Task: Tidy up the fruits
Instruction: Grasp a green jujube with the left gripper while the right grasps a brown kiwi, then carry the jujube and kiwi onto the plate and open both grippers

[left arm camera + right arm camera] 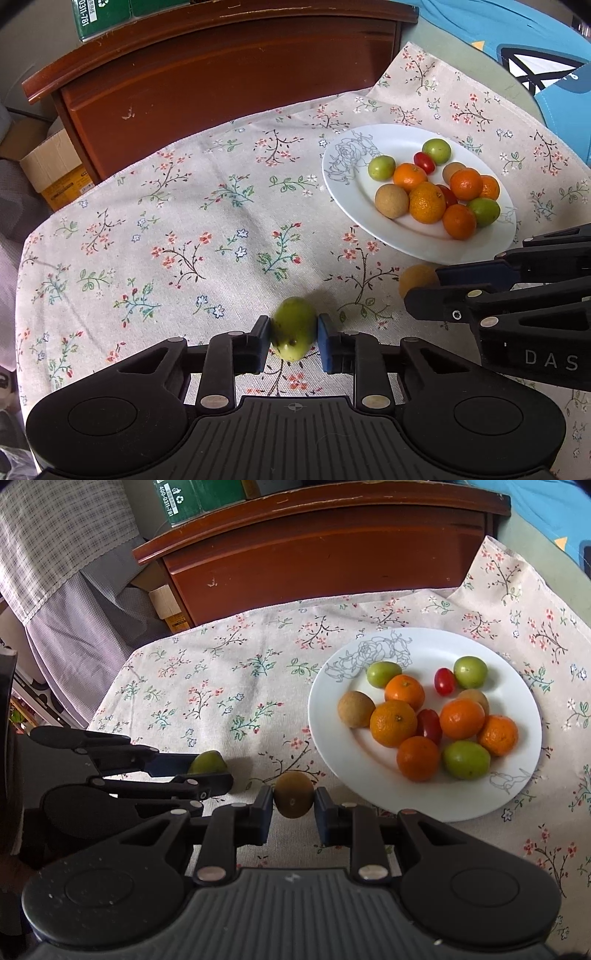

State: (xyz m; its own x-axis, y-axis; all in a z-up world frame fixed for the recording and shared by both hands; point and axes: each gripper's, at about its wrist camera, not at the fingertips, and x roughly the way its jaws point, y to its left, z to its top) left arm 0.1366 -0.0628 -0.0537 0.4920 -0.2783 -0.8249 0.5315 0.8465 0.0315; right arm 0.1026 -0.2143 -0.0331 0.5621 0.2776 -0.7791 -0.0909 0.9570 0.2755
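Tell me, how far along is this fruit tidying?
Nearly finished, it seems. The white plate already holds a dozen pieces: oranges, green fruits, brown ones and small red tomatoes. In hand: the left tool is clamped on a green fruit, and the right tool on a brown fruit, both off the plate. Left to do: set those two on the plate. No other loose fruit shows on the tablecloth.

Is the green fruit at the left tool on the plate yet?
No. The green fruit is off the plate, over the tablecloth, clamped in the left tool.

Flowered tablecloth [207, 229] bearing white plate [354, 192]
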